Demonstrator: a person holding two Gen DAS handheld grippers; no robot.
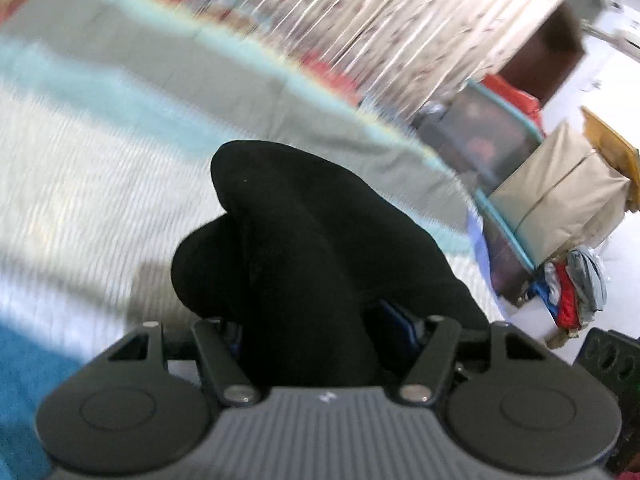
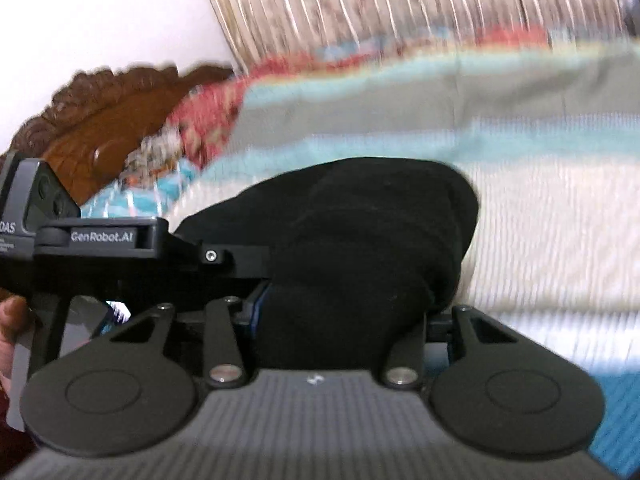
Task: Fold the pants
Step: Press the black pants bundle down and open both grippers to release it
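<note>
The black pants (image 1: 304, 248) are bunched into a thick roll and cover the fingers of my left gripper (image 1: 316, 344), which is shut on them above the striped bed cover (image 1: 100, 160). In the right wrist view the same black pants (image 2: 360, 248) fill the space between the fingers of my right gripper (image 2: 340, 328), which is also shut on them. The left gripper (image 2: 224, 258) shows there from the side, its tip buried in the cloth at the left. Both fingertips are hidden by fabric. Both views are motion-blurred.
A carved wooden headboard (image 2: 100, 120) and a patterned curtain (image 2: 400, 8) stand behind the bed. In the left wrist view, a clear storage bin (image 1: 488, 140), a wrapped parcel (image 1: 560, 196) and a heap of coloured clothes (image 1: 572, 288) sit beside the bed at the right.
</note>
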